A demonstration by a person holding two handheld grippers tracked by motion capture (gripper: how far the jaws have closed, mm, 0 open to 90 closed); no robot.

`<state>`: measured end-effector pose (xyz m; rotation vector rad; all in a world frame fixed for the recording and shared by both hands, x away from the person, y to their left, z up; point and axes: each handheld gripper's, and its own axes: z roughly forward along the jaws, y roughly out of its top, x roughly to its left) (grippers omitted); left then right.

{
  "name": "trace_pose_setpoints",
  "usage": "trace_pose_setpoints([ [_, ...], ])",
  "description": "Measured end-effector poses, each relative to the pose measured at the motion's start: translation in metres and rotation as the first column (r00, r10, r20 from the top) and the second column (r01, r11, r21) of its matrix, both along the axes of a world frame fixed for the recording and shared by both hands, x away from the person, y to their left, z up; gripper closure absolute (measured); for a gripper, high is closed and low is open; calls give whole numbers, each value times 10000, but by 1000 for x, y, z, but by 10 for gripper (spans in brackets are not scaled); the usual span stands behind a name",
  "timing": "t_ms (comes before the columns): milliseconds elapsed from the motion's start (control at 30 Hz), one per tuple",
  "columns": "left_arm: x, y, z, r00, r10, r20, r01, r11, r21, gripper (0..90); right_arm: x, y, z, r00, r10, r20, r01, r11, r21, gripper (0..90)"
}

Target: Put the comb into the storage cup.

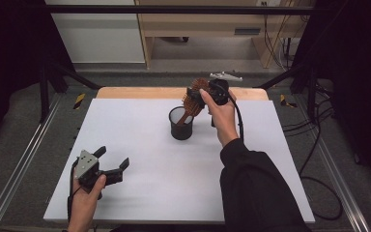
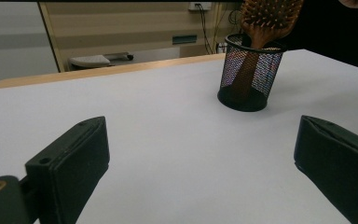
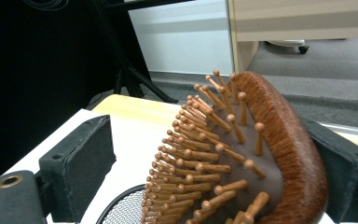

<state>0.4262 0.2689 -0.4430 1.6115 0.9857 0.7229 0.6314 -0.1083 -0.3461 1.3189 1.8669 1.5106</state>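
Left gripper [image 1: 112, 163] sits parked around 7 o'clock on the white rectangular tabletop [image 1: 140, 145], jaws spread wide with nothing between them. Up around 12 o'clock, the brown wooden paddle hairbrush with peg bristles [image 1: 192, 100] is standing handle-down in the black wire-mesh cylindrical cup [image 1: 181, 123], head leaning toward 1 o'clock. Right gripper [image 1: 204, 94] is at the brush head — jaws wide, left pad clear of the bristles, the right one just beside the back, so my read is it's the release step. Next move should be a straight lift away without snagging the pegs. Plenty of bare table at 3 and 9 o'clock; the far edge is near the cup.
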Motion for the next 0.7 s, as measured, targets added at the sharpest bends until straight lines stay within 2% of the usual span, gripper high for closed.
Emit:
trace_pose_setpoints([
  [333, 0, 1, 0, 10000, 28, -3, -28, 10000, -7, 35, -2, -2, 1, 10000, -10, -16, 9, 9999, -114, 110],
  [700, 0, 2, 0, 10000, 68, -6, -68, 10000, -46, 35, -8, -3, 6, 9995, -19, 316, 33, 9991, -414, 103],
])
